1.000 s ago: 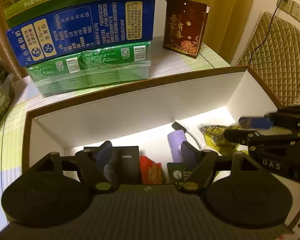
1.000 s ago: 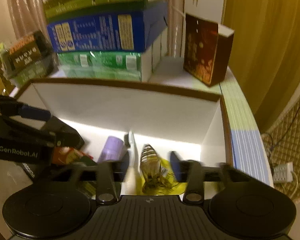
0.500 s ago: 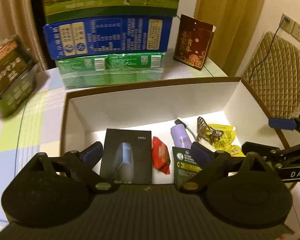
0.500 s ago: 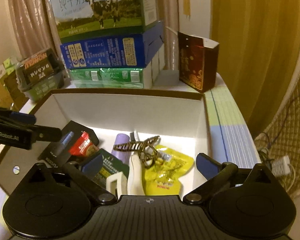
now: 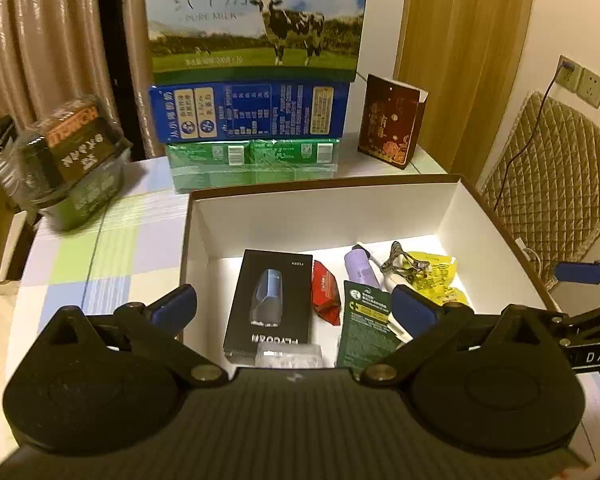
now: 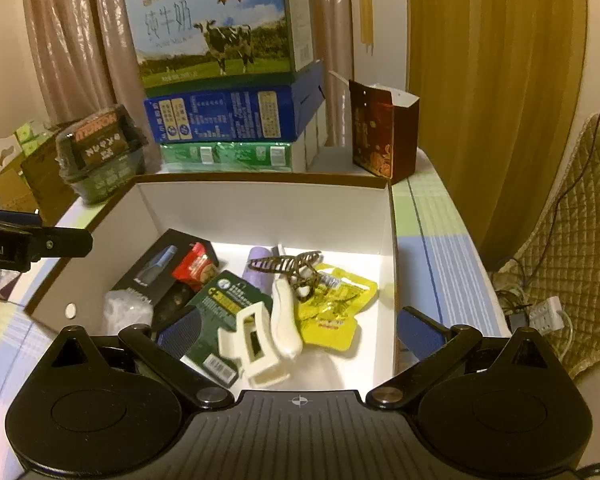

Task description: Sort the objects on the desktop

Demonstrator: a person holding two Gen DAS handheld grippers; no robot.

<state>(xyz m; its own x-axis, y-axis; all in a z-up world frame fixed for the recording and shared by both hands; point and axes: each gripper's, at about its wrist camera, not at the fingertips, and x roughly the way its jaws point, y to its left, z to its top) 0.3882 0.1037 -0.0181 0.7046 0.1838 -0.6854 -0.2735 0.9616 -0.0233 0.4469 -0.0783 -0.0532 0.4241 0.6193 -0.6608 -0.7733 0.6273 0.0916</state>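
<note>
A white-lined cardboard box [image 5: 324, 216] [image 6: 260, 208] on the table holds a black product box [image 5: 270, 304] [image 6: 156, 268], a red candy wrapper [image 5: 325, 293] [image 6: 194, 266], a purple tube [image 5: 360, 266], a dark green packet [image 5: 362, 320] [image 6: 228, 300], a brown hair claw [image 6: 288, 266], a cream hair claw [image 6: 256, 348], yellow snack packets [image 6: 336, 304] and a clear plastic item [image 5: 288, 356]. My left gripper [image 5: 294, 306] is open and empty above the box's near side. My right gripper [image 6: 298, 330] is open and empty above the box's near right.
Stacked milk cartons [image 5: 256, 80] and green packs stand behind the box. A dark red paper bag [image 5: 392, 120] stands at the back right. A wrapped dark package [image 5: 68, 160] lies at the left. A quilted chair [image 5: 552, 200] is on the right, beyond the table edge.
Both grippers have pulled up and back from inside the box, and both jaws have opened wider. The hair claws and packets now lie free in the box.
</note>
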